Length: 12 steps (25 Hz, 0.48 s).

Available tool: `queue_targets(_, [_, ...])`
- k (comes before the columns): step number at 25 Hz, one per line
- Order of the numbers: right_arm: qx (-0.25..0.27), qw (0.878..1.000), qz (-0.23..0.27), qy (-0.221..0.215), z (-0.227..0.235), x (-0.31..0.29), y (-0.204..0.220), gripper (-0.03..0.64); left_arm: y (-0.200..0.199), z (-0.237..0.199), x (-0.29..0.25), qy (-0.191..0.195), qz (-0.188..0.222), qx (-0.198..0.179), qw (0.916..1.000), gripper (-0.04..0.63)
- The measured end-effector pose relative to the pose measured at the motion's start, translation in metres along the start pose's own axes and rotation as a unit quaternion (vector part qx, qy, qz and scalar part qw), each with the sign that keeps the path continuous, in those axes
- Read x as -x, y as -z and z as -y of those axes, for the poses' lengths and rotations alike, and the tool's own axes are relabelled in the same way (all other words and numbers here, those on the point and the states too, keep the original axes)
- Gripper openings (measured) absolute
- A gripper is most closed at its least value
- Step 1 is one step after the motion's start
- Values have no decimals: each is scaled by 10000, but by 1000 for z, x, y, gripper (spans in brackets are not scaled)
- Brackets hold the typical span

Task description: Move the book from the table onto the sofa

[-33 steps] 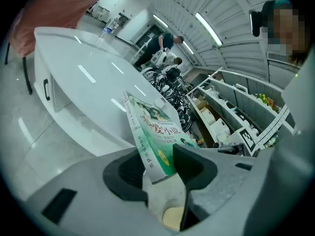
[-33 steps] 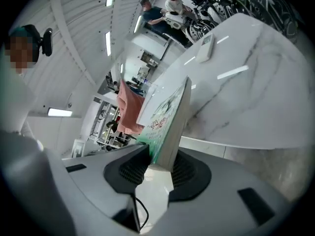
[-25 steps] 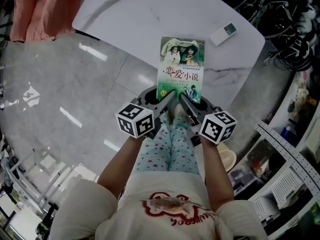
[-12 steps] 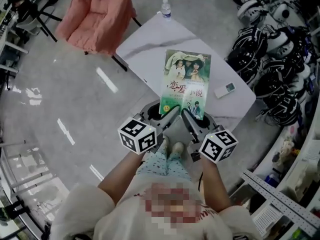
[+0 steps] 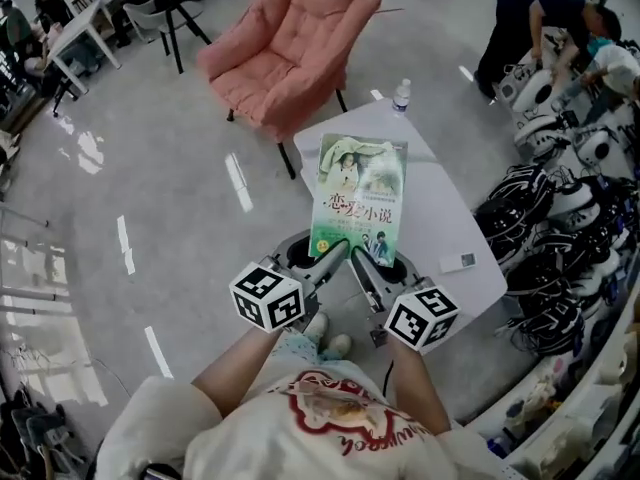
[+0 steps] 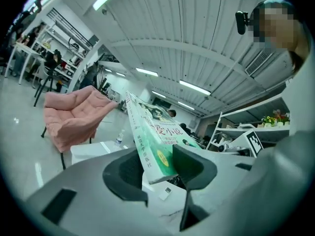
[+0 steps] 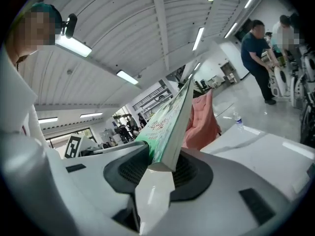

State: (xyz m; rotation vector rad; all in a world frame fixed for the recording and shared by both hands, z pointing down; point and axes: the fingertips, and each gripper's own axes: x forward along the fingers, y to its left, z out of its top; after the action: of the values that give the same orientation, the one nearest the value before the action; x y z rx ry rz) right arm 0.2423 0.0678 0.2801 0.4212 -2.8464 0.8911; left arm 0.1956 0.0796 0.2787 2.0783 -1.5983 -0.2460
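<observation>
head view | left gripper [image 5: 328, 260], right gripper [image 5: 364, 268] clamp book [image 5: 358, 196] | white table [image 5: 445, 218] beneath | pink sofa [image 5: 290, 38] beyond | grey floor [image 5: 150, 168]

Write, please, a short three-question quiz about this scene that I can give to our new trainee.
1. True or false: the book lies flat on the white table.
2. What stands at the table's far corner, nearest the pink sofa? A) a water bottle B) a mug C) a lamp
3. Which claw is clamped on the book?

Key:
1. False; it is held in the air above the table.
2. A.
3. Both: the left claw and the right claw each pinch its near edge.
</observation>
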Motion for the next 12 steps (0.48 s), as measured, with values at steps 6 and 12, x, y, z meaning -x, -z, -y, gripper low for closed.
queue_targets(6, [292, 9968, -288, -692, -38, -27, 9, 118, -13, -19, 46, -636, 525, -76, 9966, 172])
queue_targets(12, [434, 9909, -528, -1159, -77, -63, 15, 118, -30, -45, 89, -1127, 847, -22, 9900, 172])
